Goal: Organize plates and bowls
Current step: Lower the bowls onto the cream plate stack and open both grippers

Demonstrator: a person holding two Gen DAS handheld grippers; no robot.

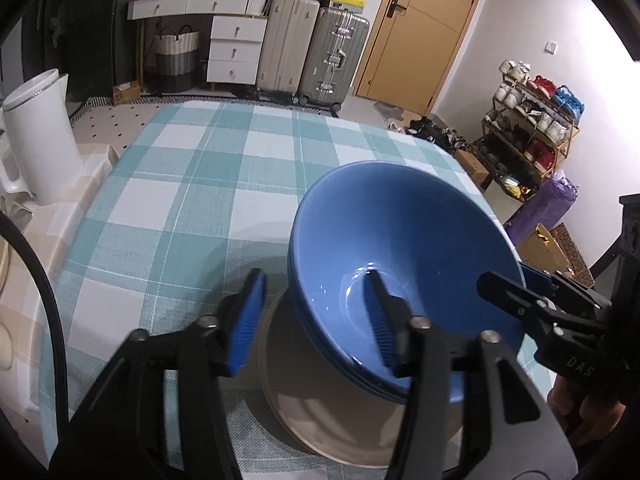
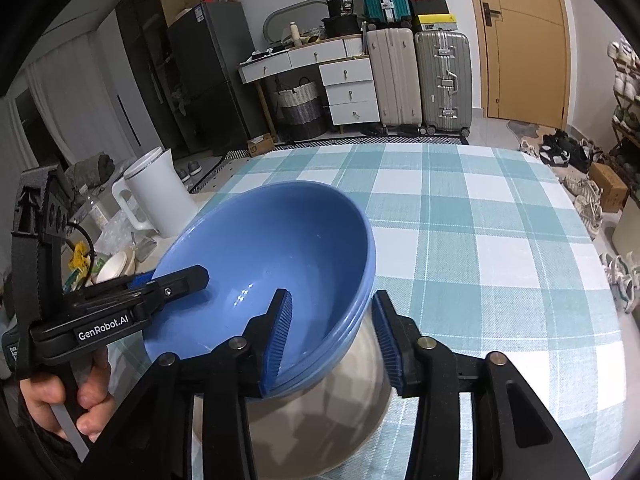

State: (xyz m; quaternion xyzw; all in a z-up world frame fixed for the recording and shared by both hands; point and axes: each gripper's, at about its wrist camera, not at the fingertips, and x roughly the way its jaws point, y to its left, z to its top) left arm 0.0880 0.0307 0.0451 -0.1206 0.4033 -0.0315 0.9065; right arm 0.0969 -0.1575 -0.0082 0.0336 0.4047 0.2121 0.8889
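Left gripper half-open astride rim of stacked glossy blue ceramic bowls, pads clear. Right gripper likewise, gripping nothing. Best withdrawn straight back, stack left centred on beige round plates.

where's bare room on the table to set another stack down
Free: the checked cloth beyond the blue bowls, toward the suitcases, and the stretch between the bowls and the white kettle. Crowded: the near edge, where the bowls sit on beige plates with the left gripper and right gripper straddling their rims.
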